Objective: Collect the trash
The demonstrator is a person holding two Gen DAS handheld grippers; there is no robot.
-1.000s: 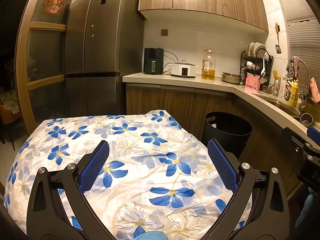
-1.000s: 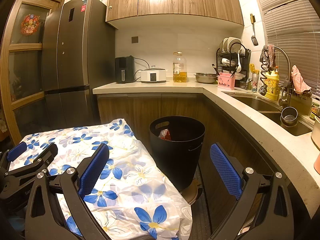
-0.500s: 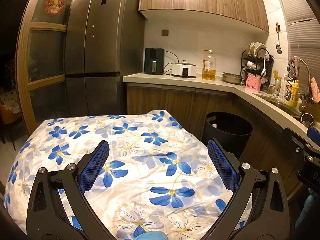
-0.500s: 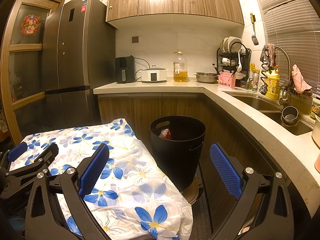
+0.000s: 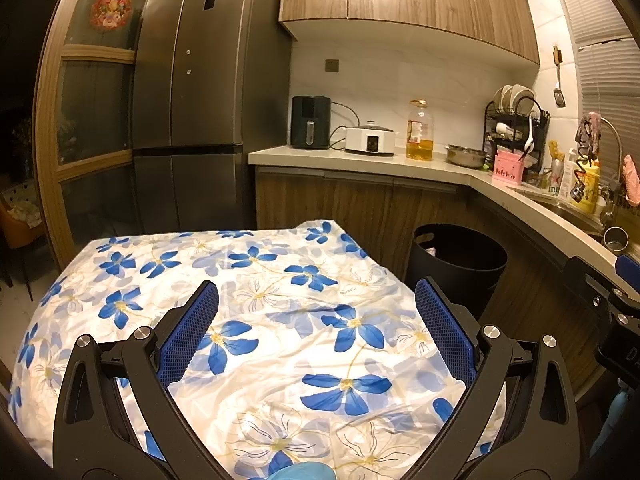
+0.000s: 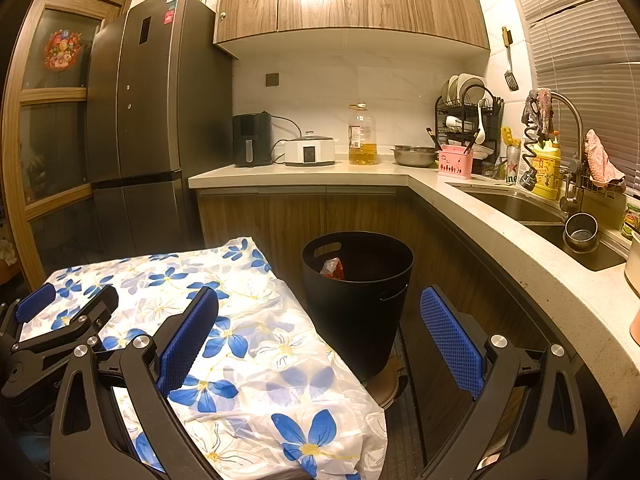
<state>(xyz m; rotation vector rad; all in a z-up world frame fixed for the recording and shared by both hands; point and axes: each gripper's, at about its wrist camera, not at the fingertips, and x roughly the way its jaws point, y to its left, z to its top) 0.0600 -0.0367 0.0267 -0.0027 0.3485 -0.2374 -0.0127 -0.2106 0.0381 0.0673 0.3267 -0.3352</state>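
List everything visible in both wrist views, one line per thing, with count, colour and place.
trash bin: 1, black, on the floor between table and cabinets, red and white trash inside
tablecloth: 1, white with blue flowers, over the table
fridge: 1, dark grey, left of the counter
air fryer: 1, black, counter's left end
cooker: 1, white, beside the air fryer
oil bottle: 1, clear with yellow oil, on the counter
metal bowl: 1, silver, on the counter
utensil holder: 1, pink, by the dish rack
dish rack: 1, black, counter corner
left gripper: 1, black with blue pads, open over the table
right gripper: 1, same colours, open near the bin
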